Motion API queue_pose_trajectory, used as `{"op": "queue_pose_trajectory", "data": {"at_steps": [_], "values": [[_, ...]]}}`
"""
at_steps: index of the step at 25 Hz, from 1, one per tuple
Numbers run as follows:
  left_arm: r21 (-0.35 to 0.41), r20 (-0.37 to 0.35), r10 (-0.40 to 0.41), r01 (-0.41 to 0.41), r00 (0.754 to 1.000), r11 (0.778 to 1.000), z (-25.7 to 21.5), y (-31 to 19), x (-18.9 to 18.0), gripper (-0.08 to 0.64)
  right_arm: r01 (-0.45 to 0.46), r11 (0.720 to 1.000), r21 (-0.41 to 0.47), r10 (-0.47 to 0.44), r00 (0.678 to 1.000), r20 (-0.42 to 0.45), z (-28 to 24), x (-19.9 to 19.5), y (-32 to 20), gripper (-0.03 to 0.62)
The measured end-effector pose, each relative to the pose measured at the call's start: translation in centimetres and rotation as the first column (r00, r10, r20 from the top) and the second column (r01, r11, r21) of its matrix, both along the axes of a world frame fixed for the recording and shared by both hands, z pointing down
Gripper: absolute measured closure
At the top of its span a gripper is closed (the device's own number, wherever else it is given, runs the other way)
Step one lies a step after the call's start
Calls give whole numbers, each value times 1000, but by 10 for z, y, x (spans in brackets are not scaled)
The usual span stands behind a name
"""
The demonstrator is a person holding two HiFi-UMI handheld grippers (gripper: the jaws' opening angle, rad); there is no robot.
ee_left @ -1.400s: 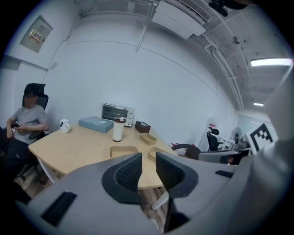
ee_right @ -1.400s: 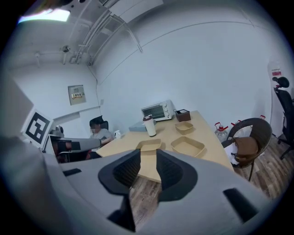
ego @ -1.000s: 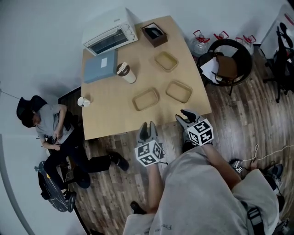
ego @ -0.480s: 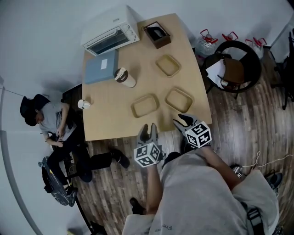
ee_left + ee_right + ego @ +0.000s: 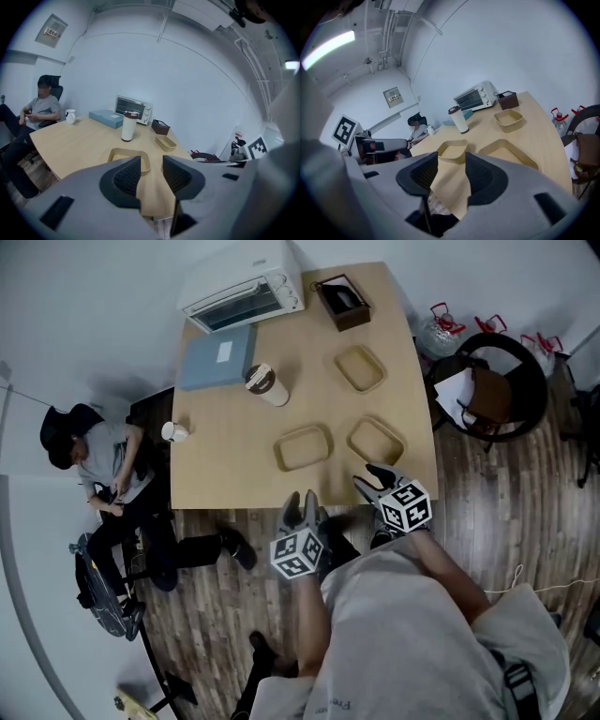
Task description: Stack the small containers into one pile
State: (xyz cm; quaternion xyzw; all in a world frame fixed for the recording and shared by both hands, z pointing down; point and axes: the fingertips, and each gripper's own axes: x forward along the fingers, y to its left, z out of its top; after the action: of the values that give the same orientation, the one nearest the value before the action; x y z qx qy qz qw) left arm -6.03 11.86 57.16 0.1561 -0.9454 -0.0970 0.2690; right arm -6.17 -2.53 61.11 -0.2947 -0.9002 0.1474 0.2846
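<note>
1. The three small containers sit apart on the table (image 5: 225, 460), open side up and none stacked yet. The middle container (image 5: 302, 447) is at the centre of the head view, the right container (image 5: 376, 440) just beside it, and the far container (image 5: 360, 368) higher up near the table's right edge. Lying open side up, they look ready to nest.
2. The left gripper (image 5: 302, 503) hangs below the table's lower edge, aimed at the middle container. Its jaws stand well apart with nothing between them, probably set to take a rim.
3. The right gripper (image 5: 369, 479) is at the lower right corner of the table, near the right container. Its jaws are opening and empty.
4. A toaster oven (image 5: 244, 287), a blue box (image 5: 217, 358), a cup (image 5: 267, 385), a mug (image 5: 172, 431) and a brown box (image 5: 343, 302) sit toward the upper and left parts of the table, so the containers seem easy to reach.
</note>
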Motion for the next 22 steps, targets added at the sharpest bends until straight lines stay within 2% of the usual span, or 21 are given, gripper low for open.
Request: {"op": "queue_pose_trajectory", "data": {"at_steps": [3,7,11,15,22], "values": [[16,-5,-30,30,1000,999,6,18,-6,420,43,999,11,-43,999,3,0,-6,17,399],[23,-12,0,0,1000,1000,17,27,-23,425,86,996,14,-86,996,-8,2,-18,34,399],[2,-42,26,-26,999,1000,29,34,-46,425,136,989,59,-137,990,18,-1,-32,47,374],[-27,-85,50,-52,995,998,43,42,-77,394,110,992,55,-110,994,-12,6,-52,54,354],[-47,-163,88,-97,983,994,61,66,-129,377,0,999,53,4,996,-86,23,-96,64,345]]}}
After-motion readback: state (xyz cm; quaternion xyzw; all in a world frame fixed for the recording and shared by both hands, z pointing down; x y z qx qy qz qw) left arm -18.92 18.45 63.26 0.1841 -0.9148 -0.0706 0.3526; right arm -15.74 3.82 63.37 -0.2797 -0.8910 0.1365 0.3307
